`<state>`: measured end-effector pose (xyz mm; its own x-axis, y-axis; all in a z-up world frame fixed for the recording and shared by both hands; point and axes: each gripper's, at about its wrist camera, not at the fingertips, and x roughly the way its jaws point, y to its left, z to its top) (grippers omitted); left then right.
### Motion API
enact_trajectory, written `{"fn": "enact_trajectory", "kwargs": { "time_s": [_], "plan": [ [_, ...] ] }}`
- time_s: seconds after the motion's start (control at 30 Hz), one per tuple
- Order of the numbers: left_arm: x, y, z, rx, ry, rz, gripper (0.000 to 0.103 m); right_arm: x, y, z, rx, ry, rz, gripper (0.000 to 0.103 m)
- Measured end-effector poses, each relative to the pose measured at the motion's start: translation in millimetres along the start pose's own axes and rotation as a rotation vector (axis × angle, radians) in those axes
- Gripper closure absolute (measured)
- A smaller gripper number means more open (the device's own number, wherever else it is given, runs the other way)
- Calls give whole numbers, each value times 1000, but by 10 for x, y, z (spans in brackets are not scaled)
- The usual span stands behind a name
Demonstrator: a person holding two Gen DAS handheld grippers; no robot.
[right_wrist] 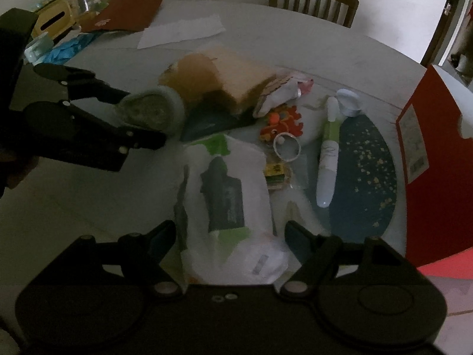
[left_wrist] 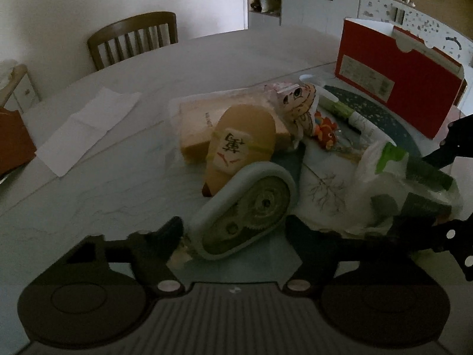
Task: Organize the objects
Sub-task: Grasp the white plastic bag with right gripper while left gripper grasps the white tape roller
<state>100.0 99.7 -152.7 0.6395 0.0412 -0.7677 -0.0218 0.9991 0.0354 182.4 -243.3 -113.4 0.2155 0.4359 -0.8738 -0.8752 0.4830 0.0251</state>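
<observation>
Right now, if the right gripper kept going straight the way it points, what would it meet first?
The white plastic bag with the dark packet inside. It lies directly between the open fingers of the right gripper, probably just ahead of the tips, though depth is hard to judge.

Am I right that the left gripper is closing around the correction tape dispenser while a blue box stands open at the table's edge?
Not quite: the box is red, not blue, as the left wrist view shows. The left gripper does have the correction tape dispenser between its fingers.

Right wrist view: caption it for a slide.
Right gripper open over a white plastic bag while the left gripper closes on a correction tape dispenser.
</observation>
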Motion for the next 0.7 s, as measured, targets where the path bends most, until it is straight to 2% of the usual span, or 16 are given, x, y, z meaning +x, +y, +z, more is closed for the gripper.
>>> {"fn": "enact_trajectory", "kwargs": {
  "time_s": [0.03,0.07,0.17,0.2,0.23,0.27,0.43,0.5,0.7],
  "plan": [
    [-16,-6,1,-6,-1,-5,53,-16,4,-7,2,-3,5,24],
    [-34,-12,2,-16,3,-10,60,-34,7,-15,3,-7,8,24],
    [-69,-68,-14,-6,8,12,67,-78,8,-30,11,-16,9,30],
    [-80,-82,-23,-4,9,14,70,-95,4,-34,16,-17,9,43],
    [-92,-94,-28,-6,10,18,73,-106,-2,-39,22,-15,12,49],
    [-107,-104,-32,-13,12,20,76,-120,-7,-49,27,-18,14,51],
    [-199,-181,-66,-31,11,16,83,-174,-55,-94,59,-38,13,71],
    [-228,-219,-72,-38,16,11,85,-213,-57,-110,65,-51,12,76],
    [-366,-344,-75,-82,13,-4,89,-397,-63,-193,61,-97,32,79]
  ]
}}
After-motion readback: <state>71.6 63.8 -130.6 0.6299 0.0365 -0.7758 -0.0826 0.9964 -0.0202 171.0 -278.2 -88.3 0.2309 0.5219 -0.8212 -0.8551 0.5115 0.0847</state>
